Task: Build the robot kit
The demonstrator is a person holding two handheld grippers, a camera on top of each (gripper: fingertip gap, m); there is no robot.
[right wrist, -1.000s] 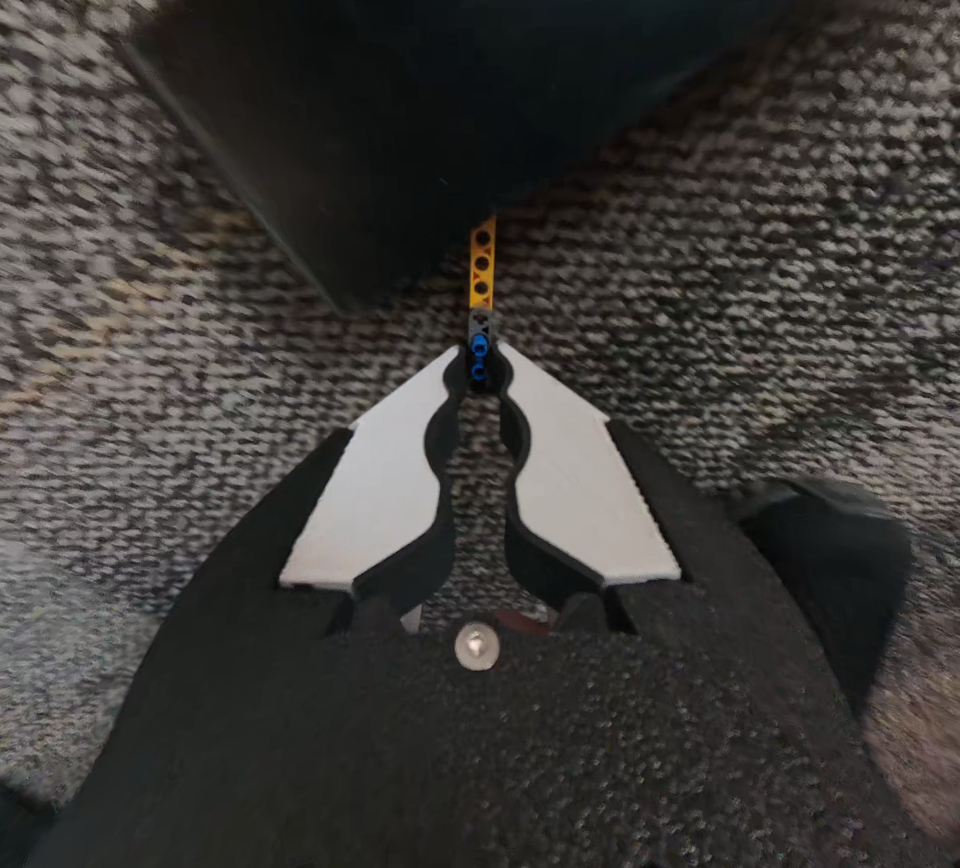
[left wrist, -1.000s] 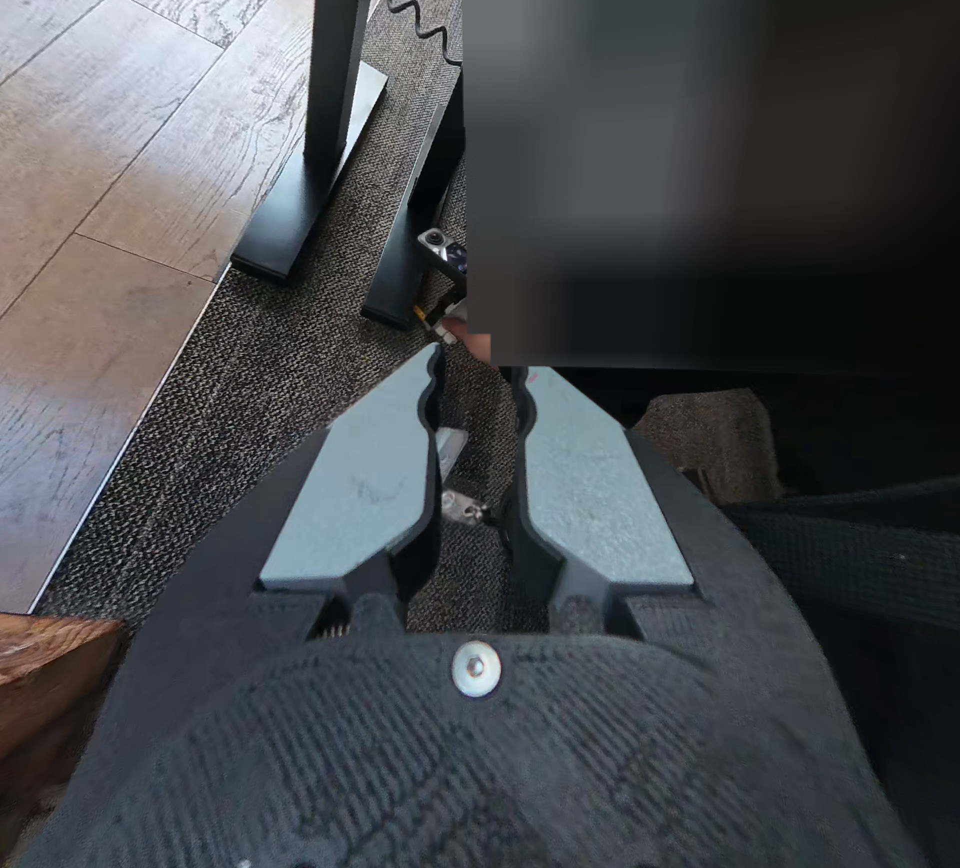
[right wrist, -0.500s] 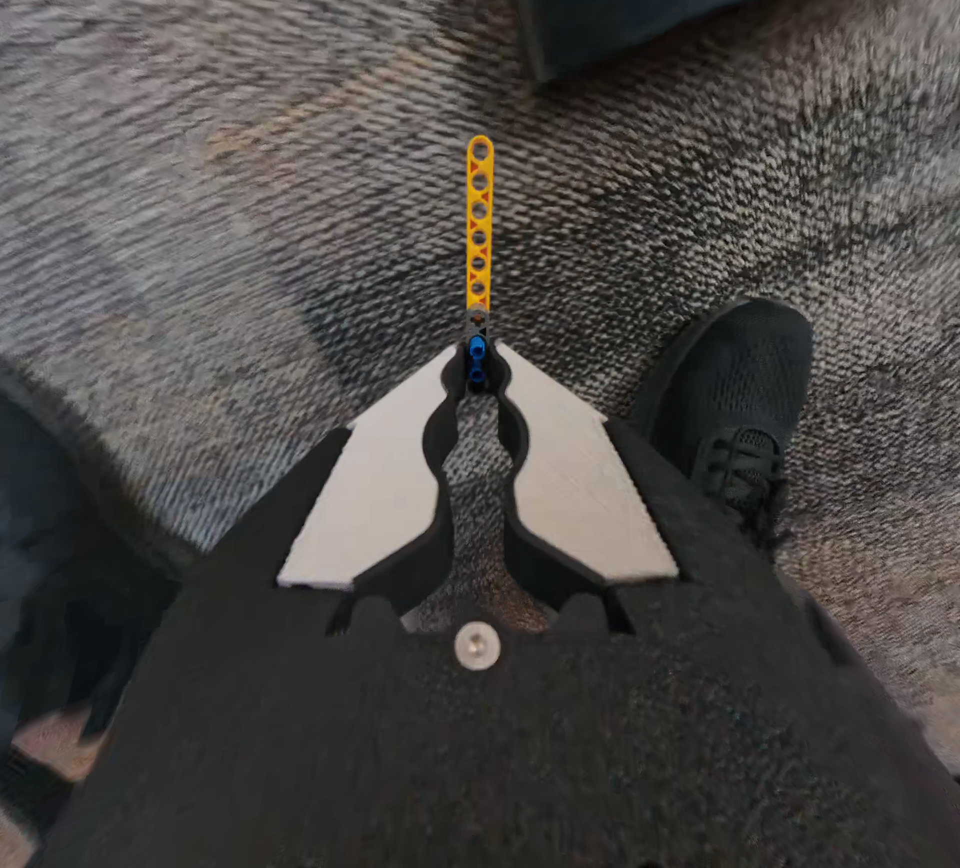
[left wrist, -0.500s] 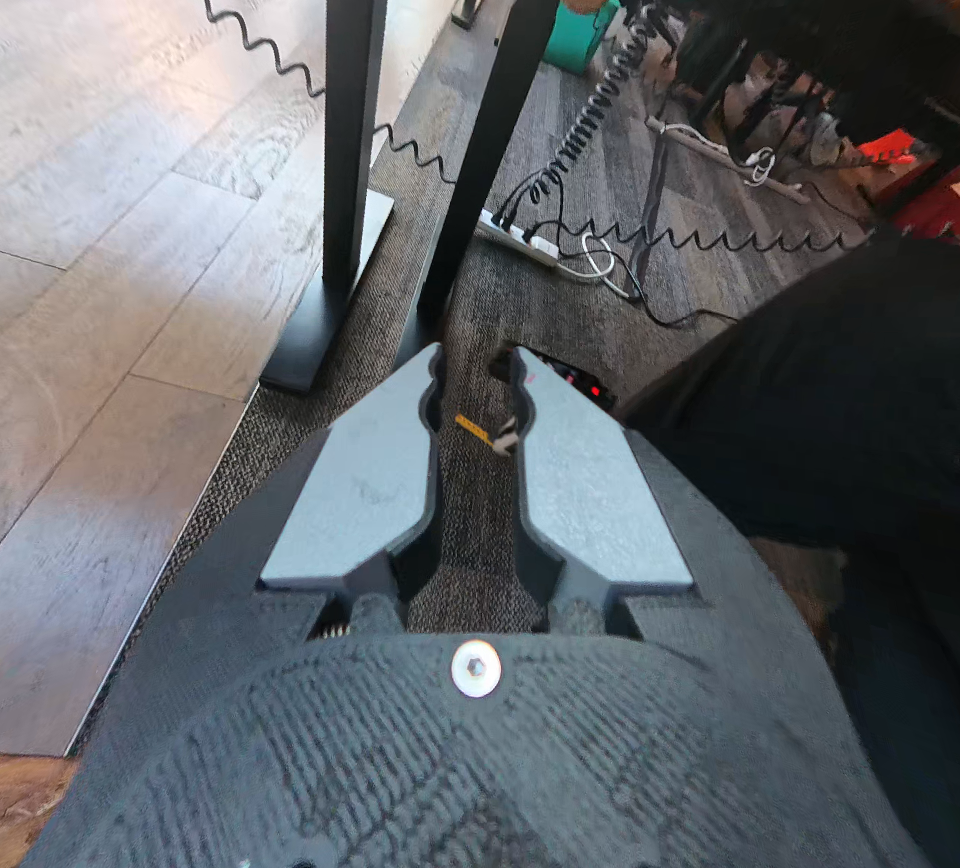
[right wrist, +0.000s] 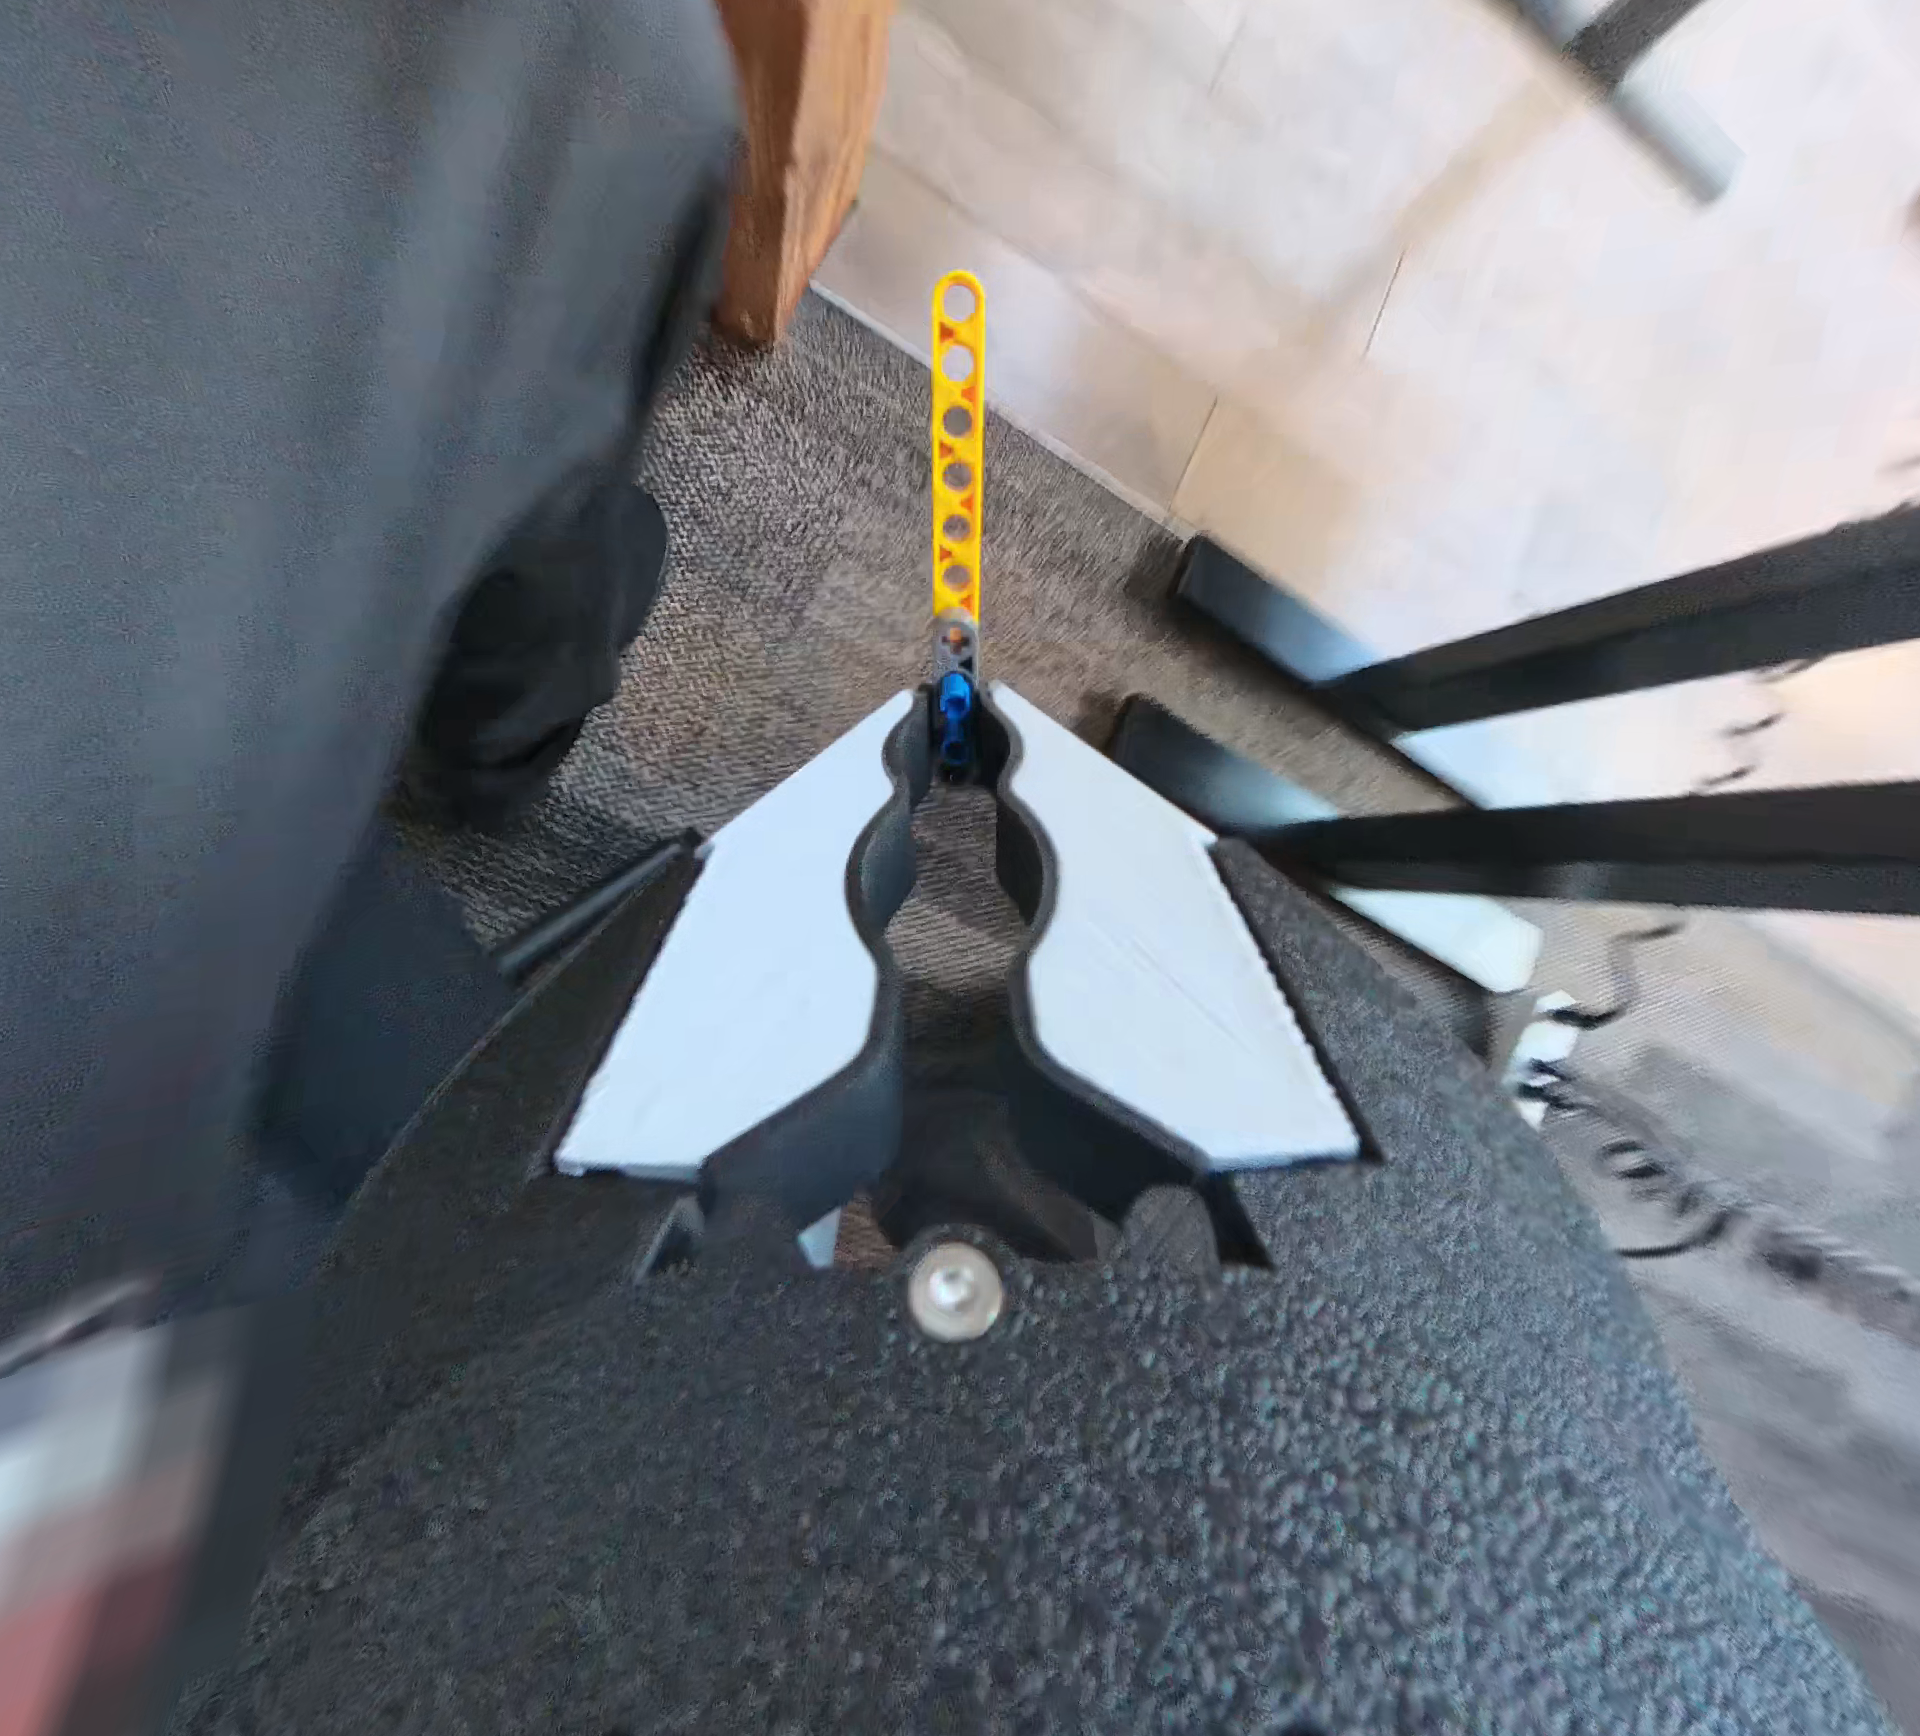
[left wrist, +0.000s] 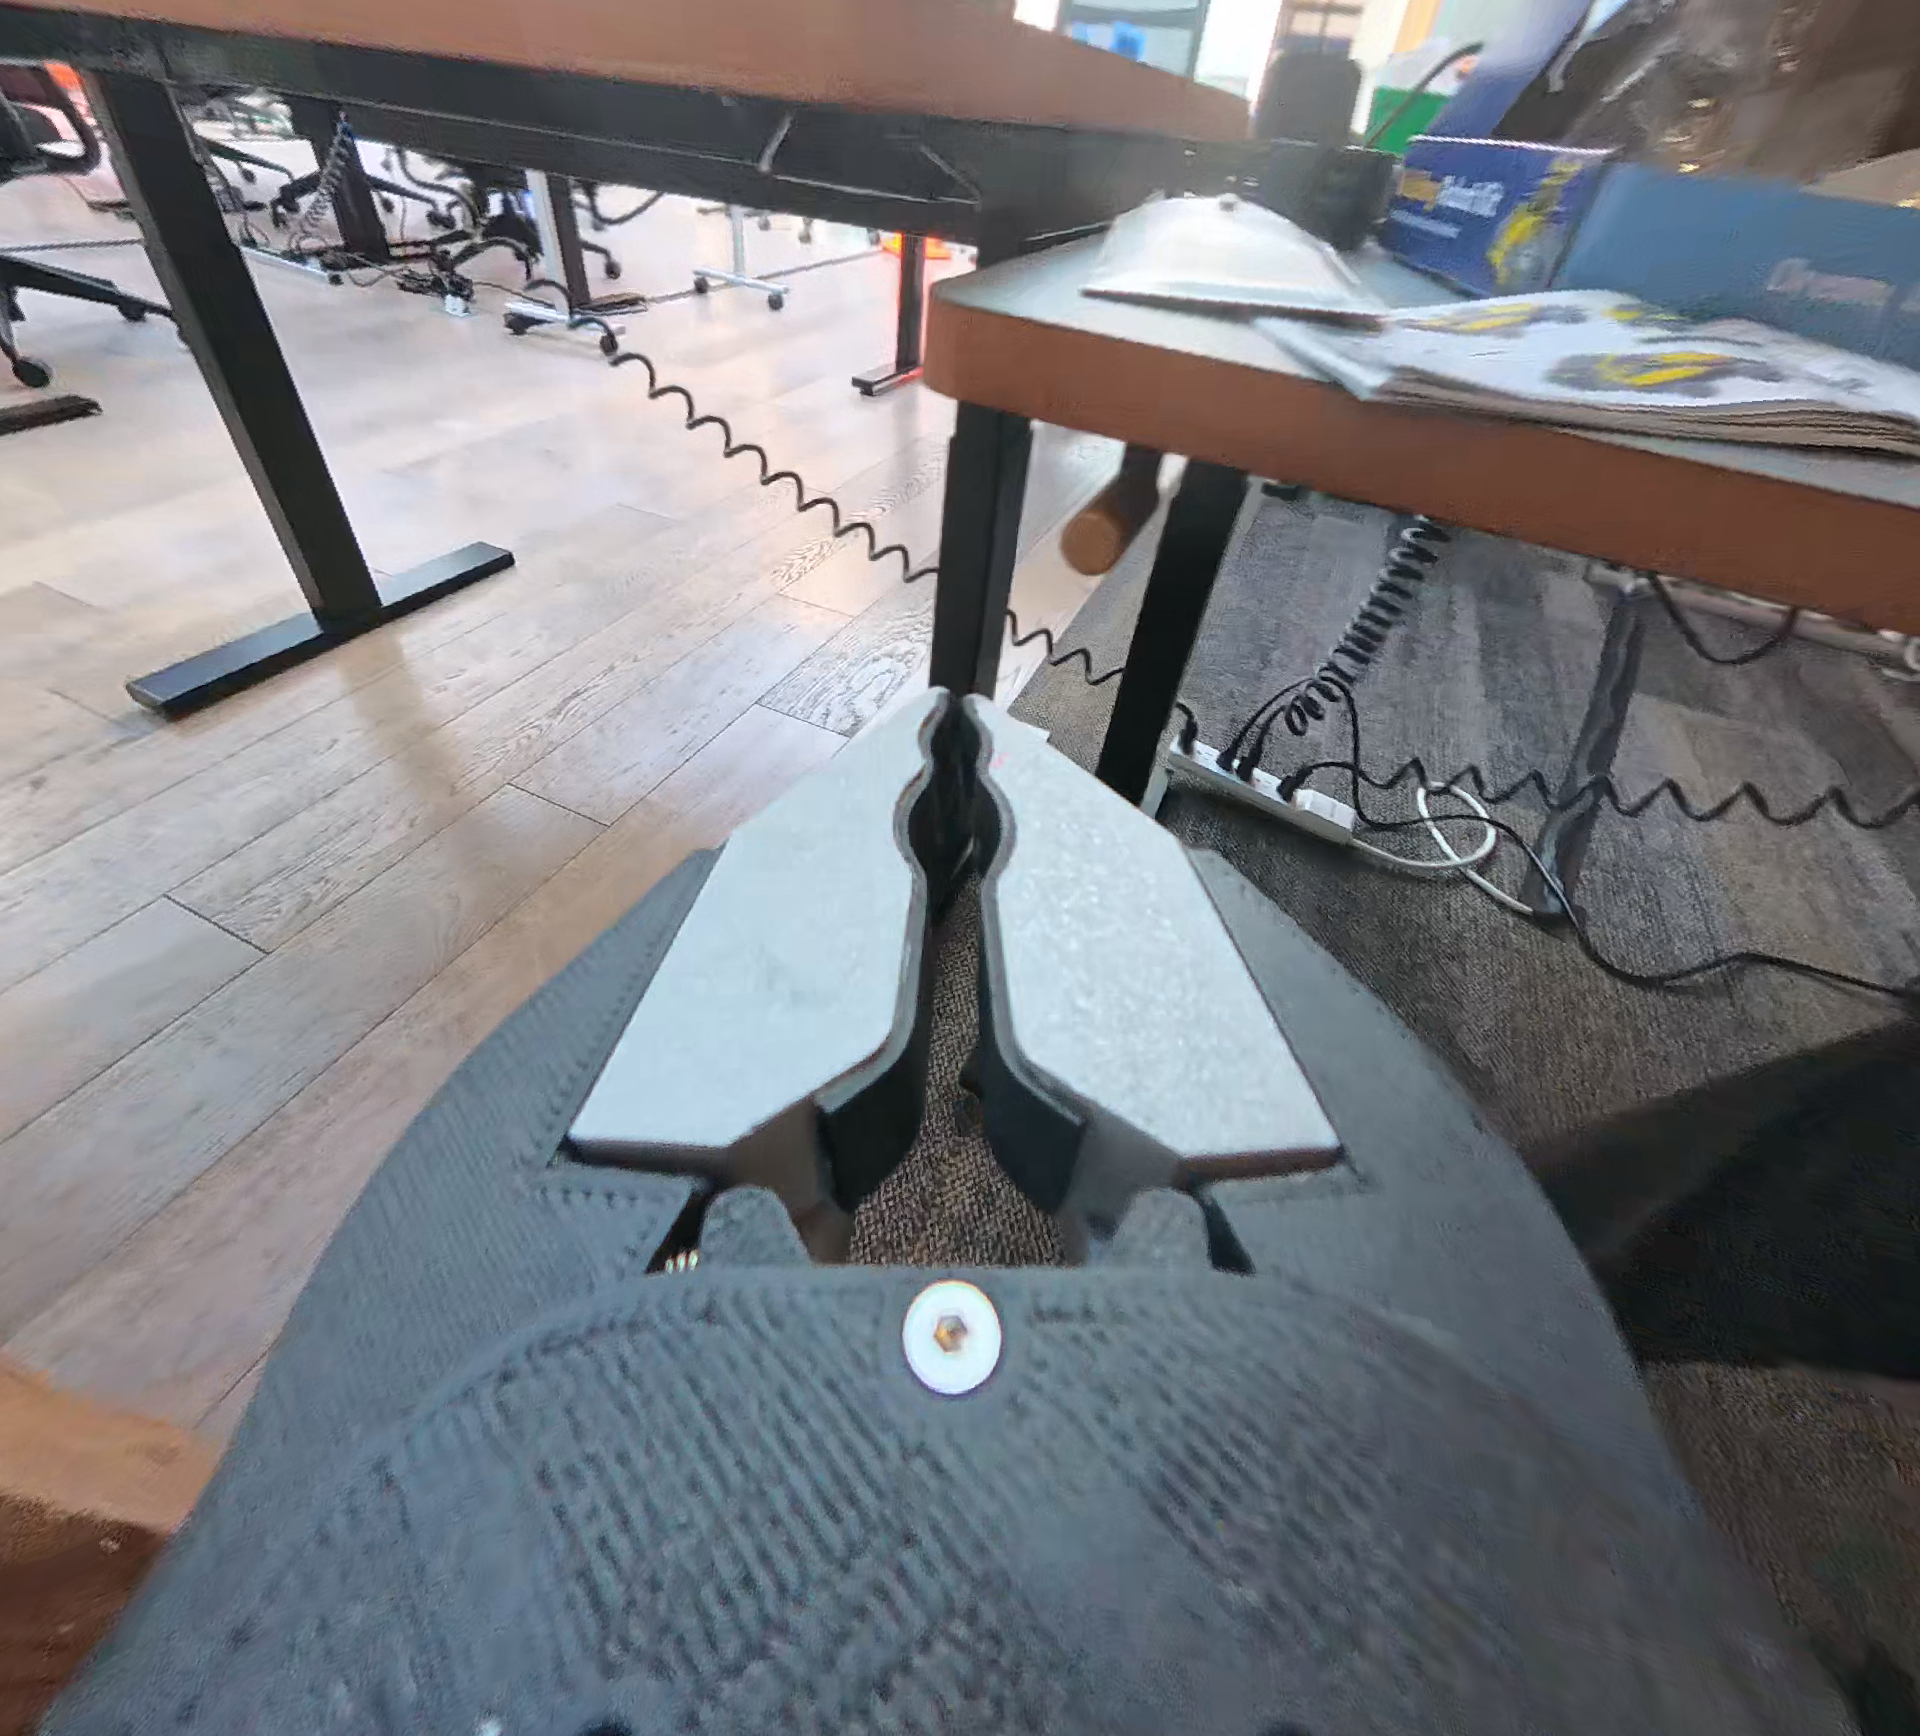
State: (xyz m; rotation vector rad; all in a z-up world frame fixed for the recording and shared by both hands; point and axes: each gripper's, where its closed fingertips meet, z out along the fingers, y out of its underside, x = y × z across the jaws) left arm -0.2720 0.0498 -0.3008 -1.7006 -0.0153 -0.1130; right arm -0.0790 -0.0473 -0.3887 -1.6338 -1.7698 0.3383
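Note:
My right gripper [right wrist: 954, 699] is shut on the blue and grey end of a yellow perforated toy beam [right wrist: 957, 450]. The beam sticks straight out past the fingertips, held in the air above grey carpet [right wrist: 790, 523]. My left gripper [left wrist: 954, 710] is shut with its tips together and nothing visible between them. It points level, near a black leg [left wrist: 982, 564] of a low brown-edged table [left wrist: 1351, 429]. The right gripper does not show in the left wrist view.
On the low table lie an open printed booklet [left wrist: 1621, 367], a clear plastic lid [left wrist: 1216, 252] and a blue box [left wrist: 1496, 211]. A power strip [left wrist: 1257, 782] and coiled cables lie on the carpet beneath. A taller desk [left wrist: 520, 13] stands left on wood flooring. A person's dark-clothed leg [right wrist: 312, 336] fills the right view's left. The gap from one gripper's tips to the other's is roughly 25 centimeters.
My left gripper has closed and swung up from the floor to look level at the tables. My right gripper has lifted and turned away from the floor, still holding the yellow beam.

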